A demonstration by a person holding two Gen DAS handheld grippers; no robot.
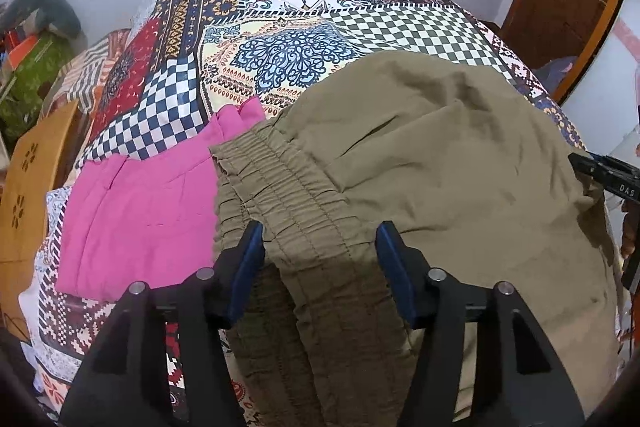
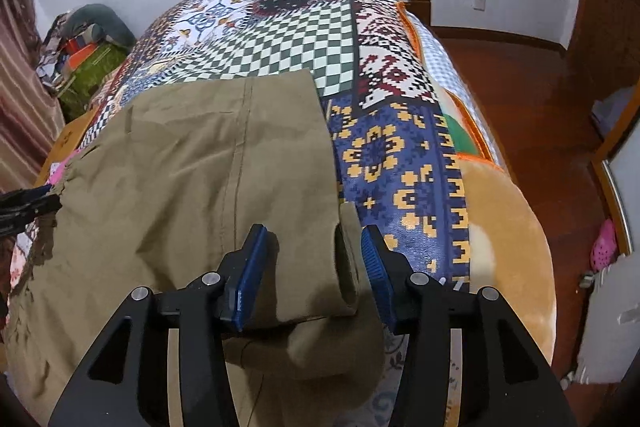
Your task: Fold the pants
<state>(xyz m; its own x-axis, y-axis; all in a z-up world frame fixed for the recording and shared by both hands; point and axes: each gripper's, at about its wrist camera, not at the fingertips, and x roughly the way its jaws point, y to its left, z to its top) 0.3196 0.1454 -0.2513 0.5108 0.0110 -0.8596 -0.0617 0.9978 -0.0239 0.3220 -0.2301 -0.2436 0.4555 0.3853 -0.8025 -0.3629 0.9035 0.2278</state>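
Observation:
Olive-khaki pants (image 1: 432,163) lie folded on a patterned bedspread (image 1: 304,39). In the left wrist view my left gripper (image 1: 320,239) is open, its blue pads on either side of the gathered elastic waistband (image 1: 288,187). In the right wrist view the pants (image 2: 200,163) spread to the left, and my right gripper (image 2: 312,243) is open over the hem end of the legs (image 2: 344,267), where a small flap of cloth stands up between the pads. The right gripper also shows at the right edge of the left wrist view (image 1: 612,175).
Folded pink pants (image 1: 140,215) lie left of the khaki ones. A wooden stool (image 1: 28,195) and a clutter pile (image 1: 36,47) stand at the left. The bed's right edge (image 2: 516,211) drops to a red-brown floor (image 2: 540,99). A white wall is behind.

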